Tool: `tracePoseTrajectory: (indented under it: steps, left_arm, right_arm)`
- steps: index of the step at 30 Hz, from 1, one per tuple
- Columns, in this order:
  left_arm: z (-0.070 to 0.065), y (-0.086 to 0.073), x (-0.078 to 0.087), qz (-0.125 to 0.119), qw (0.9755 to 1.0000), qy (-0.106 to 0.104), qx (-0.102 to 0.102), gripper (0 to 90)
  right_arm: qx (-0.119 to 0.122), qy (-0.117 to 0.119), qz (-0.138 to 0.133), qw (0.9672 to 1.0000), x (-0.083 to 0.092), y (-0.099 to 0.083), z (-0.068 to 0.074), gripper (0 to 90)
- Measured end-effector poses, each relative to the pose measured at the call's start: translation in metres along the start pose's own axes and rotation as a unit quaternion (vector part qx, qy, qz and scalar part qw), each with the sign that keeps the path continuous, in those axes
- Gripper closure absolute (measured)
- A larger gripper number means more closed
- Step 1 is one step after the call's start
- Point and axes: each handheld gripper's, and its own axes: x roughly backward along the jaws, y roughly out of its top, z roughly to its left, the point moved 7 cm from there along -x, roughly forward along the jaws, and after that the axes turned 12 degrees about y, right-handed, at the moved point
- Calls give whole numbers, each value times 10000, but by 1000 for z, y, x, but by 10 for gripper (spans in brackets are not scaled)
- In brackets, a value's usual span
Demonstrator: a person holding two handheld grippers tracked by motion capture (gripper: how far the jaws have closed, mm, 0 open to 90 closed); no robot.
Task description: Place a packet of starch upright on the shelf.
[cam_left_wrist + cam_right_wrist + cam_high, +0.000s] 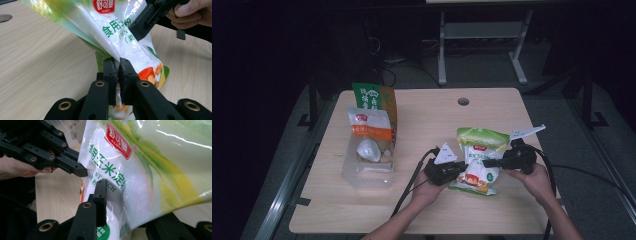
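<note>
Two grippers meet over one bag at the near right of the table (422,210). From the high view, the starch bag (477,160) — white, with a green top and food pictures at the bottom — lies slightly raised between the hands. The left gripper (455,169) comes at its left edge and the right gripper (488,163) reaches across its middle from the other side, probably so one hand can steady the bag while the other finds a new hold. Farther left stands a clear plastic box (367,172) with a small bag (370,131) of white stuff upright in it, white lumps showing low inside; a green and orange packet (374,97) leans just behind. The box looks like the place where packets are collected.

In the left gripper view, the left gripper (118,65) has its jaws pressed together on a fold of the bag (120,37) at its side edge — a firm pinch that keeps the bag lifted off the wood. The right gripper (140,31) hangs beyond, its tip against the bag's printed face.

In the right gripper view, the right gripper (117,195) stands partly open; one jaw lies against the bag's front (140,170) and the other passes beneath it, so the bag sits between them without being squeezed. The left gripper (82,172) touches the bag's edge at the upper left.
</note>
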Motion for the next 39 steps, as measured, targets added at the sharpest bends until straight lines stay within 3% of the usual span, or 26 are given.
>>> tracePoseTrajectory:
  steps: [3, 8, 12, 25, 30, 36, 39]
  left_arm:
    - [1, -1, 1, 19, 10000, -33, 50, 843]
    - [3, -1, 6, 33, 9998, -165, 95, 814]
    - [5, -3, 15, 58, 9997, -230, 66, 777]
    - [21, -16, 41, 86, 9999, -8, 67, 693]
    - [20, -22, 49, 129, 9998, 86, -139, 665]
    - [16, -29, 56, 111, 9998, 59, -123, 642]
    - [12, -32, 61, 115, 9995, 82, -271, 616]
  right_arm:
    - [50, -102, 75, 9999, 1, -1, 1, 829]
    - [63, -145, 74, 9998, 3, -1, 5, 877]
    - [91, -258, 28, 9996, 5, -1, 15, 883]
    - [386, -636, 16, 9972, 12, 14, 30, 887]
    - [481, -706, 44, 9963, 10, 24, 34, 887]
    - [596, -807, 70, 9949, 6, 36, 37, 887]
    - [631, -849, 35, 9944, 4, 41, 39, 889]
